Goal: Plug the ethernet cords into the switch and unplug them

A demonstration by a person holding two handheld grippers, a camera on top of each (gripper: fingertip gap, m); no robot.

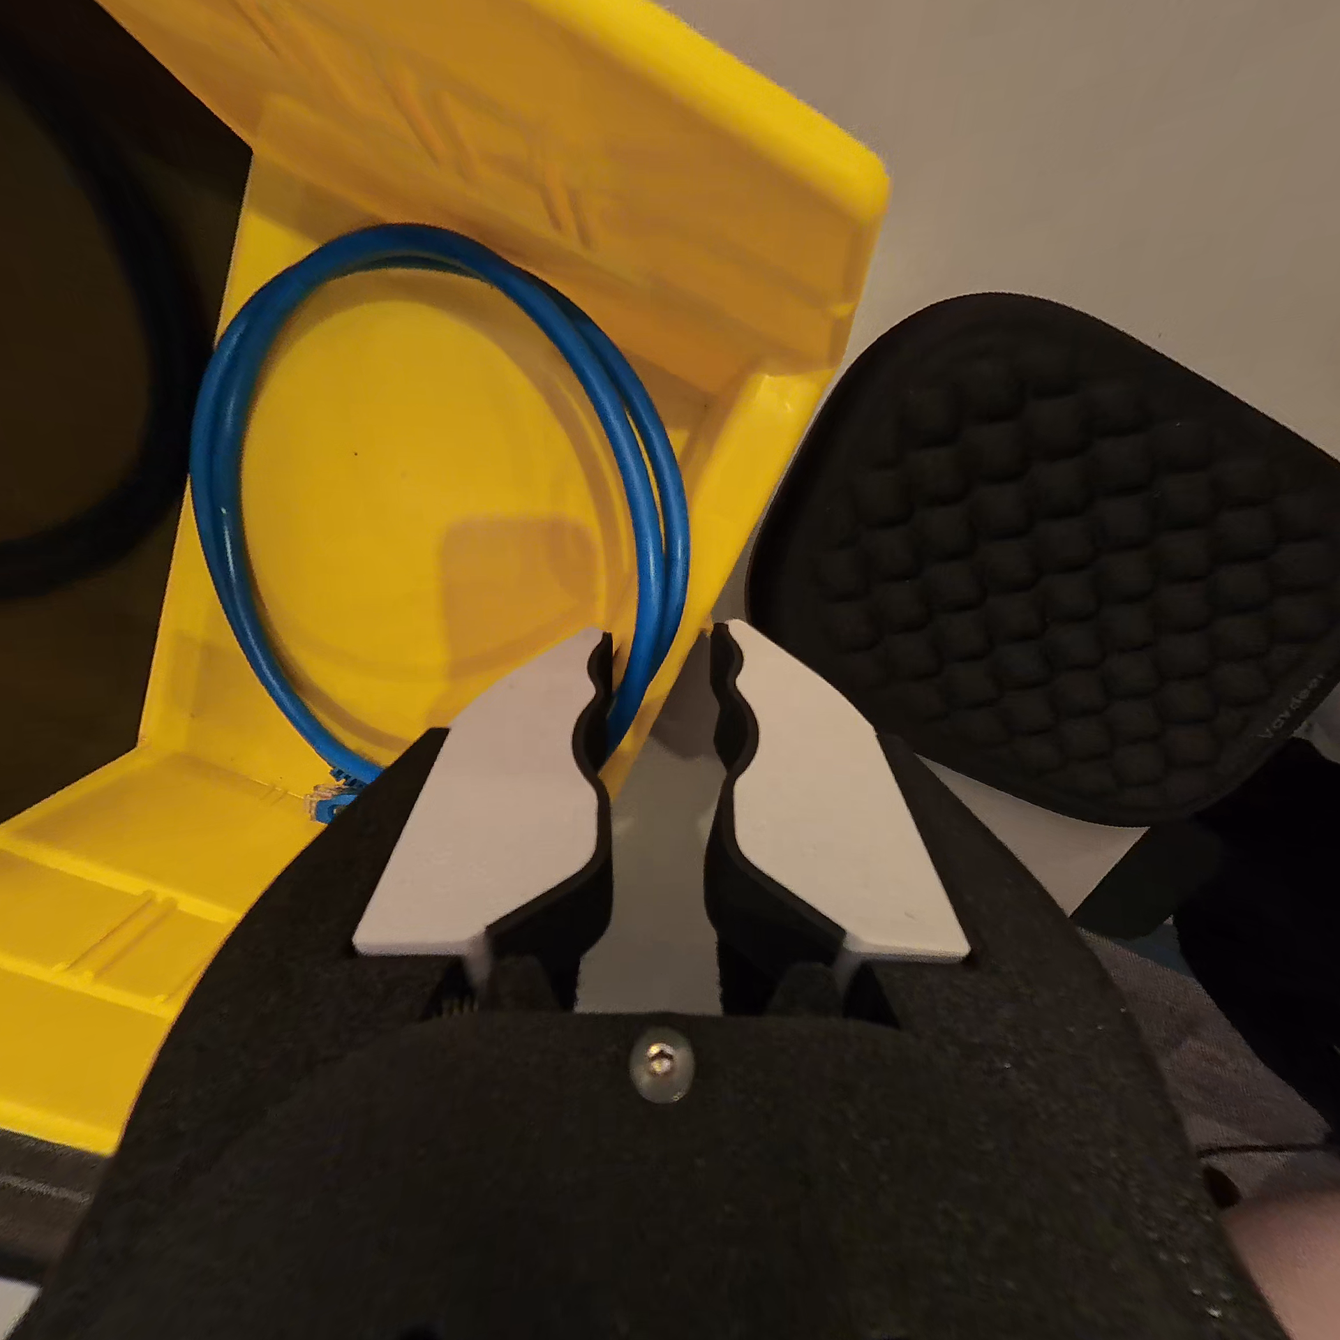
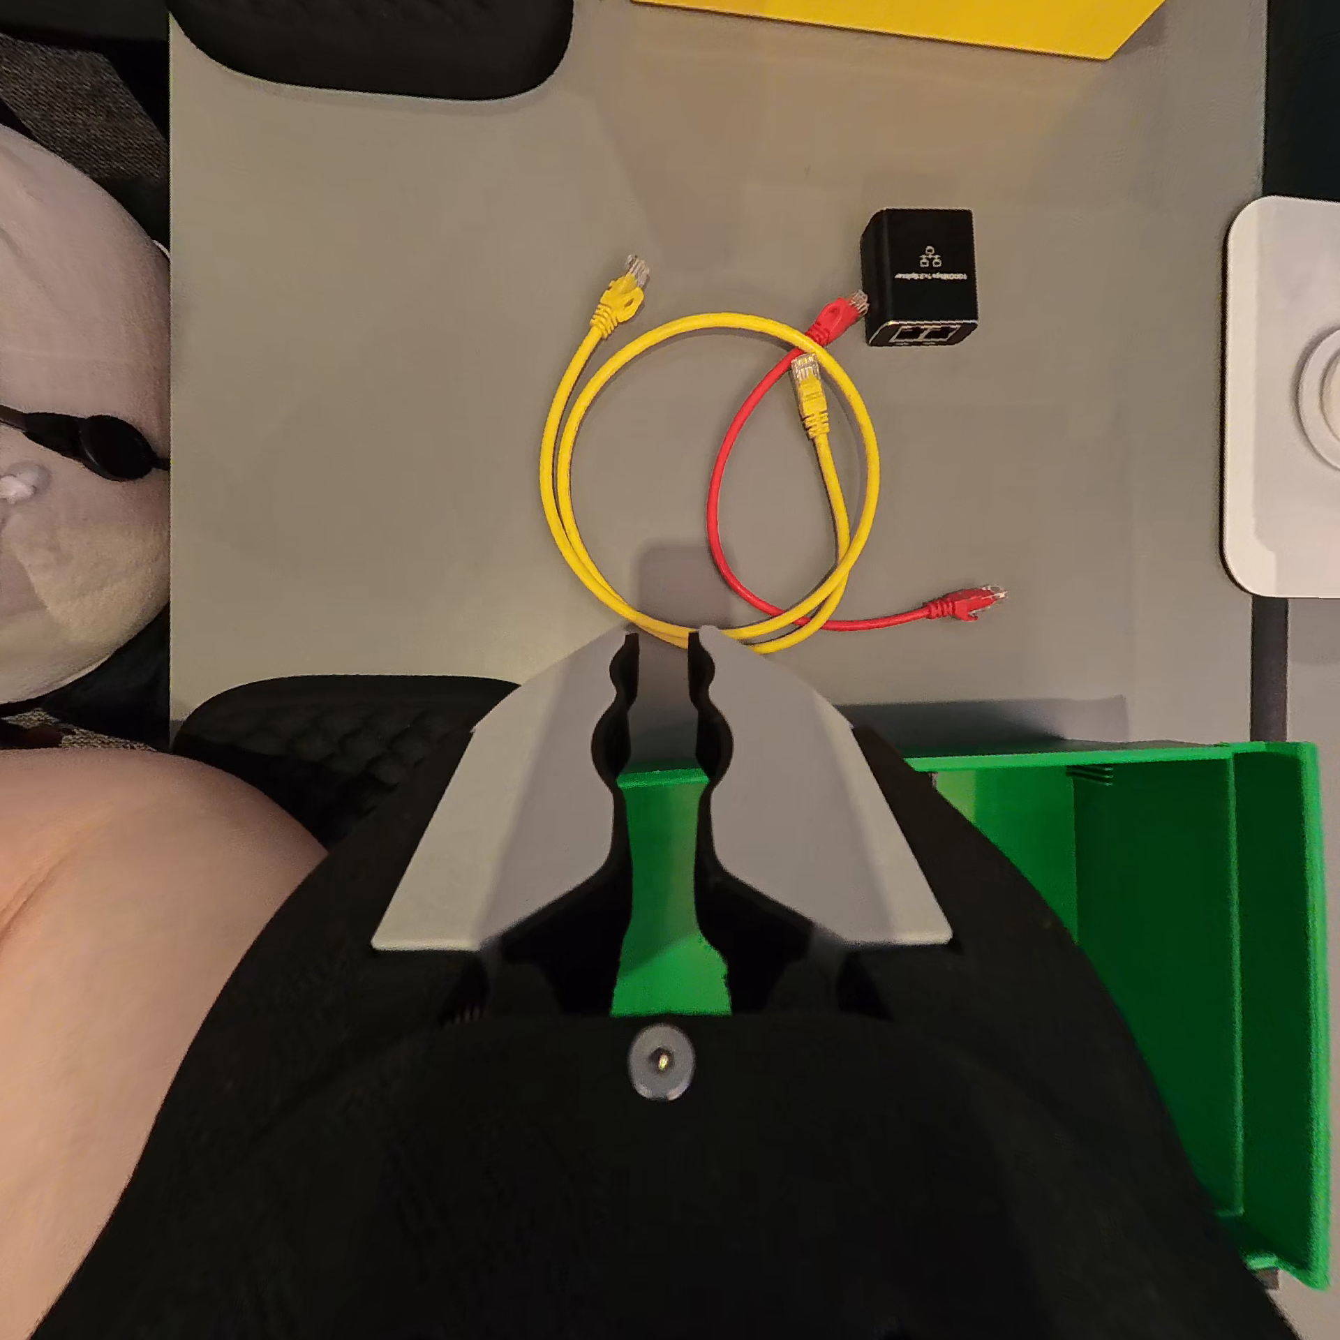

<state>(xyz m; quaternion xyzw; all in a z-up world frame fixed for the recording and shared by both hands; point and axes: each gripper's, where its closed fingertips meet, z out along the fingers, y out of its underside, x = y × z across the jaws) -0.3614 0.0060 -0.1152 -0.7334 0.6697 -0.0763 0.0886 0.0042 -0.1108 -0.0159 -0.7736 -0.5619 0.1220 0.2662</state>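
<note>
On the grey table (image 2: 362,362) the switch (image 2: 919,275) sits unplugged, yellow cord (image 2: 558,507) and red cord (image 2: 714,500) beside it. A blue cord (image 1: 217,464) waits in the yellow bin (image 1: 652,145). Both my grippers, left (image 1: 661,638) and right (image 2: 663,642), are spread, holding nothing: all plugging remains.

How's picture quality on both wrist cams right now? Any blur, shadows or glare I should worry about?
Left wrist view: dim, warm light; the yellow bin is smeared with motion blur along its top, though the blue cord reads clearly; wide-angle bending at the edges. Right wrist view: sharp and evenly lit; the yellow cord, red cord and switch are crisp; a soft gripper shadow falls on the table; no glare.
</note>
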